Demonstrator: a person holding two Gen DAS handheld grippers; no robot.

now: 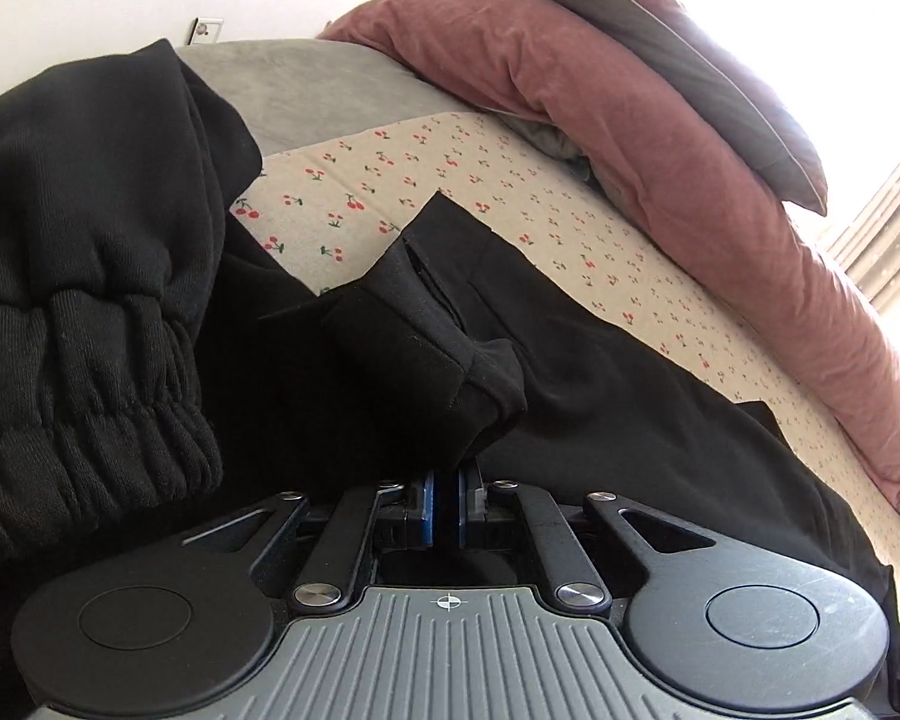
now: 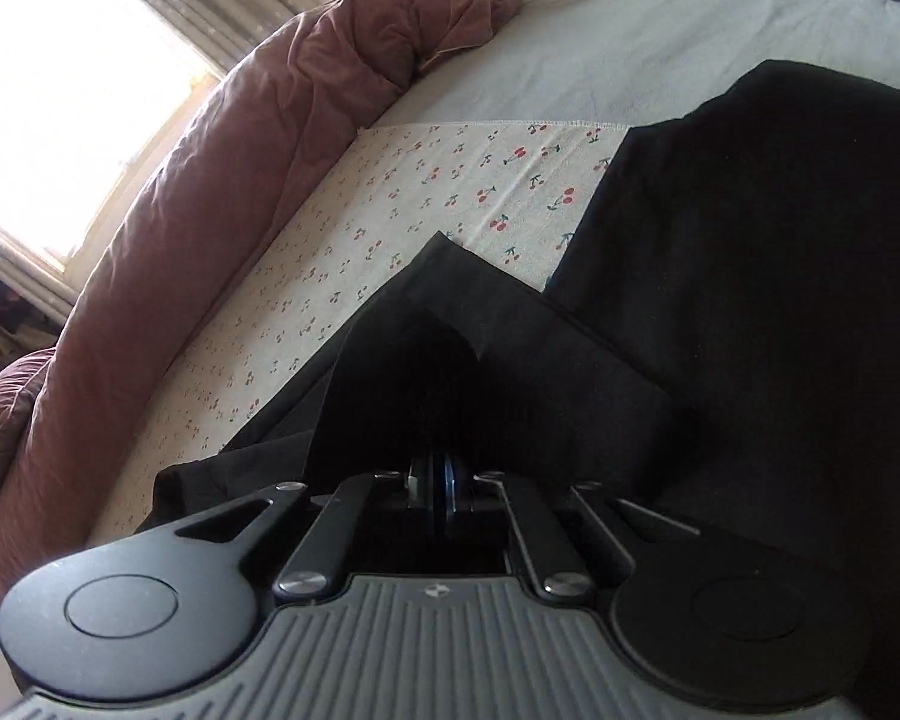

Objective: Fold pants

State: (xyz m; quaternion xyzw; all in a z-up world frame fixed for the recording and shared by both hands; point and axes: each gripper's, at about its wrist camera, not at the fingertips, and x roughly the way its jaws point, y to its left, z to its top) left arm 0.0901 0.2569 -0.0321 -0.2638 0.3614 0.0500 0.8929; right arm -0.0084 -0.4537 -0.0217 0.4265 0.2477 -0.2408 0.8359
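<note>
Black pants point(image 1: 600, 372) lie on a cherry-print cloth point(image 1: 426, 180) on the bed. My left gripper point(image 1: 447, 480) is shut on a bunched edge of the pants point(image 1: 450, 354), which rises from between the blue pads. In the right wrist view the pants point(image 2: 510, 348) spread ahead, and my right gripper point(image 2: 440, 480) is shut on a fold of them, with the fabric draped over the fingertips. A second dark mass of fabric point(image 2: 750, 252) fills the right side of that view.
A black garment with a ribbed elastic cuff point(image 1: 84, 372) hangs at the left. A reddish-brown duvet point(image 1: 660, 138) point(image 2: 210, 210) lies along the far side of the bed. A grey pillow point(image 1: 690, 60) rests on it. A bright window point(image 2: 60, 90) is behind.
</note>
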